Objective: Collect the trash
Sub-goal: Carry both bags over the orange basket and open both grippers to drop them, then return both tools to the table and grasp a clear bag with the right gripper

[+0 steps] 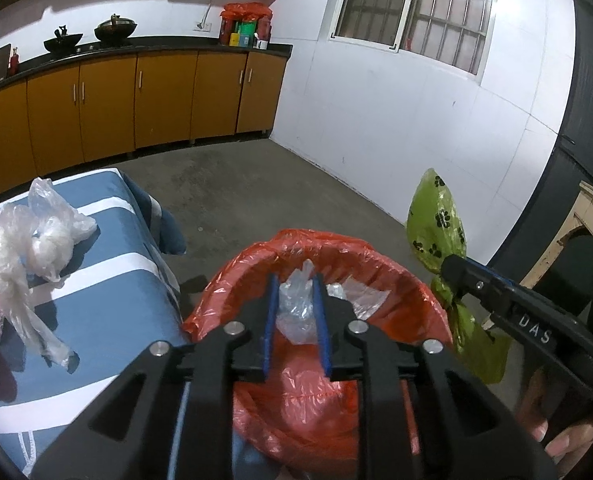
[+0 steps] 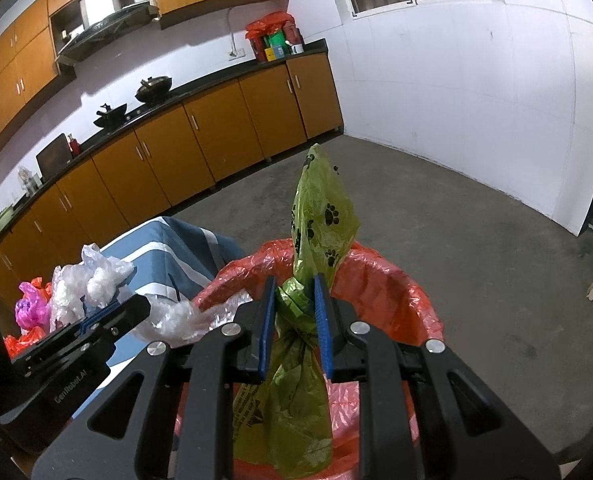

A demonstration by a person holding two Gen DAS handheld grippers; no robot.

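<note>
Legibly, "DAS"-marked right tongs (image 2: pixel 294 314) grip green paw-print bag (image 2: pixel 320 220); left tongs (image 1: pixel 298 312) grip clear plastic (image 1: pixel 296 306).

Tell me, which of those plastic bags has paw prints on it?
The green bag, knotted and clamped in the right gripper over the red-lined bin. The left gripper's bag is clear and unprinted.
</note>
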